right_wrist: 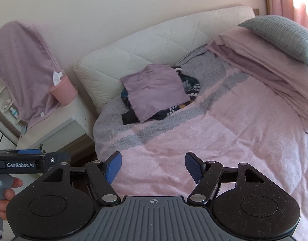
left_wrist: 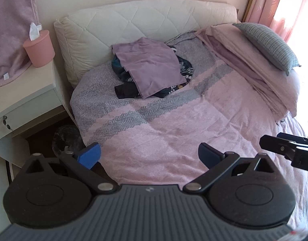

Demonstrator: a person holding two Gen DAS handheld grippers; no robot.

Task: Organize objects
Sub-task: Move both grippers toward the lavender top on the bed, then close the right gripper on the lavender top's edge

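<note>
you have a folded lilac cloth (left_wrist: pixel 151 68) lying flat, slightly askew, on top of a crumpled heap of dark patterned clothes (left_wrist: pixel 125 89). the heap pokes out at the cloth's left, near and right edges. both sit on the bed (left_wrist: pixel 174 124), near its head, on the grey herringbone band of the cover.
</note>
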